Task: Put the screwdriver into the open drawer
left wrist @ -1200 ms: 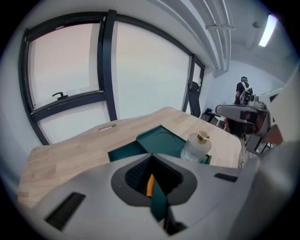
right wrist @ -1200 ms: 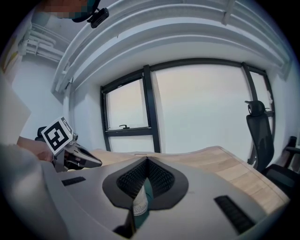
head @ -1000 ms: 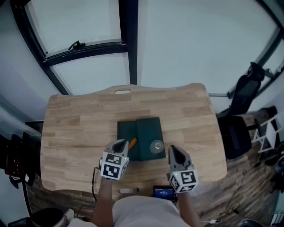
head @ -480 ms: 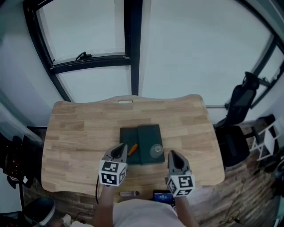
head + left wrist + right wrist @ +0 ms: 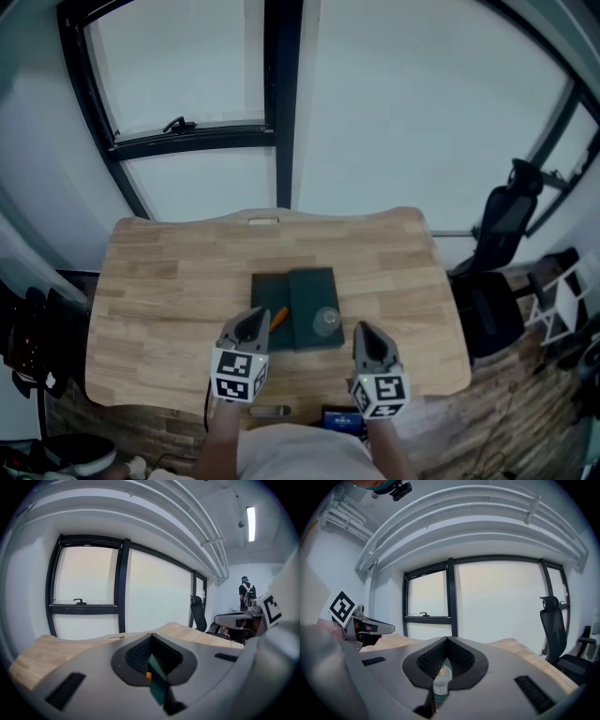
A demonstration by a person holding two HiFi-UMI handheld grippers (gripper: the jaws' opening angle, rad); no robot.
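Observation:
A dark green drawer unit (image 5: 309, 286) sits mid-table. The orange-handled screwdriver (image 5: 278, 317) lies on its left section, which looks like the open drawer. A clear round lidded item (image 5: 326, 322) rests on its right section. My left gripper (image 5: 254, 321) is shut and empty, with its tips just left of the screwdriver. My right gripper (image 5: 362, 332) is also shut and empty, just right of the unit. In the left gripper view the shut gripper (image 5: 151, 641) shows a sliver of orange handle (image 5: 148, 676) through its notch. In the right gripper view the shut gripper (image 5: 447, 644) shows the clear item (image 5: 439, 680).
The wooden table (image 5: 169, 300) stands against a window wall with a black frame (image 5: 281, 103). A black office chair (image 5: 506, 220) is at the right. A small device with a lit screen (image 5: 342, 419) and a pale stick-like thing (image 5: 270, 411) lie below the near edge.
Both grippers have risen a little and tipped upward, staying shut. The screwdriver and the drawer unit have not moved.

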